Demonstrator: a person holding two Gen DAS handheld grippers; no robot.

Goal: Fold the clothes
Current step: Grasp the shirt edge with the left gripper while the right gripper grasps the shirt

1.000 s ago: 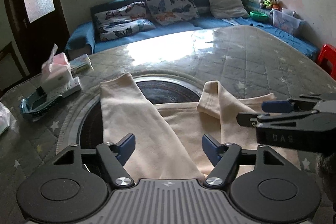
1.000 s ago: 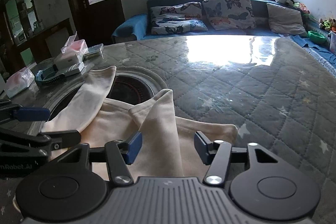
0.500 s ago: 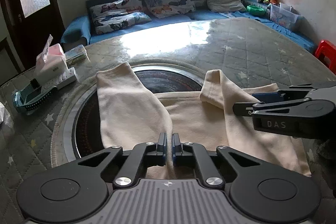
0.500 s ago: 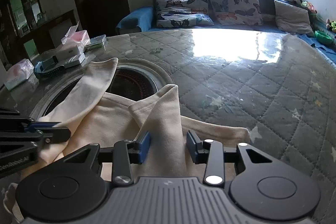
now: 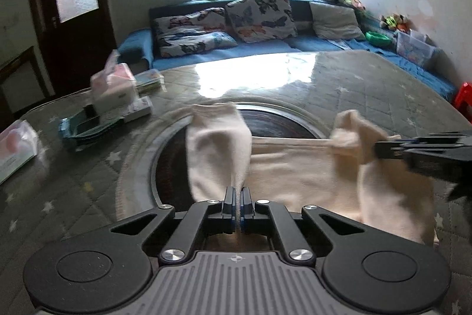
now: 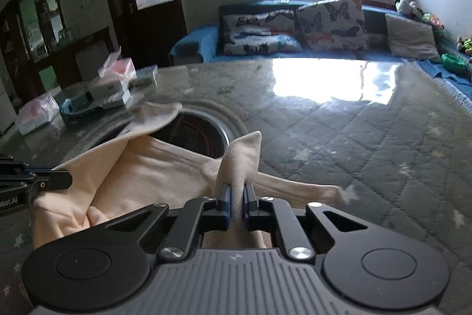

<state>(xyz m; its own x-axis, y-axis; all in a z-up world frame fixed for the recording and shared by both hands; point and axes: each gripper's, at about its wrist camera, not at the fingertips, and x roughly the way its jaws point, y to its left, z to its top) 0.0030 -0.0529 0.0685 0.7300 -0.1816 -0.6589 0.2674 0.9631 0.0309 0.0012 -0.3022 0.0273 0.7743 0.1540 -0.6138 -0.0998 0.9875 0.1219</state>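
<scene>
Cream garment point(image 5: 295, 167): left claw point(image 5: 237, 207) and right claw point(image 6: 236, 204) each pinching a sleeve; thin hold may slip, spoiling fold over table point(image 6: 368, 138) burner well point(image 5: 283, 126).

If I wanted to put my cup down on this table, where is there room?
The quilted table top lies bare right of the cream garment and out to the window glare. The left edge is crowded: tissue boxes, a teal tray. Both grippers occupy the near middle.
</scene>
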